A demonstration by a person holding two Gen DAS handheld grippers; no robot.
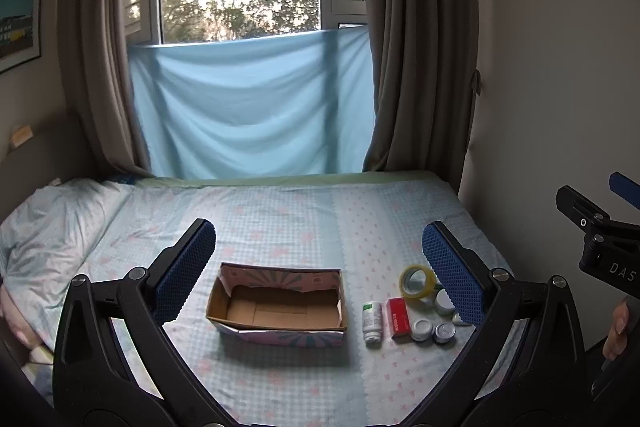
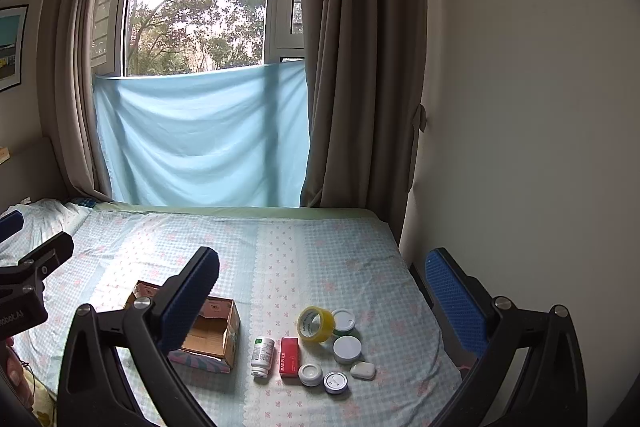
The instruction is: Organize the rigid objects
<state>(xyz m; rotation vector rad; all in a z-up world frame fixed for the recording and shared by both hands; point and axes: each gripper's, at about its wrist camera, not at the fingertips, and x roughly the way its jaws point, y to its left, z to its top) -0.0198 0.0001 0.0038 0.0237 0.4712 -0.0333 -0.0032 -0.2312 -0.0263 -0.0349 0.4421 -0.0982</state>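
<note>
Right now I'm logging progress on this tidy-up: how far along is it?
Nothing looks done: the cardboard box is empty. Nothing is in hand either; the left gripper and right gripper both hang open above the bed. All is left: the white bottle, red box, tape roll and small jars lie beside the box.

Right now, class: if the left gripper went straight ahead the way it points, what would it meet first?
Probably the open cardboard box on the checked bedsheet. The left gripper is open, pointing at it with nothing between, though depth is uncertain.
</note>
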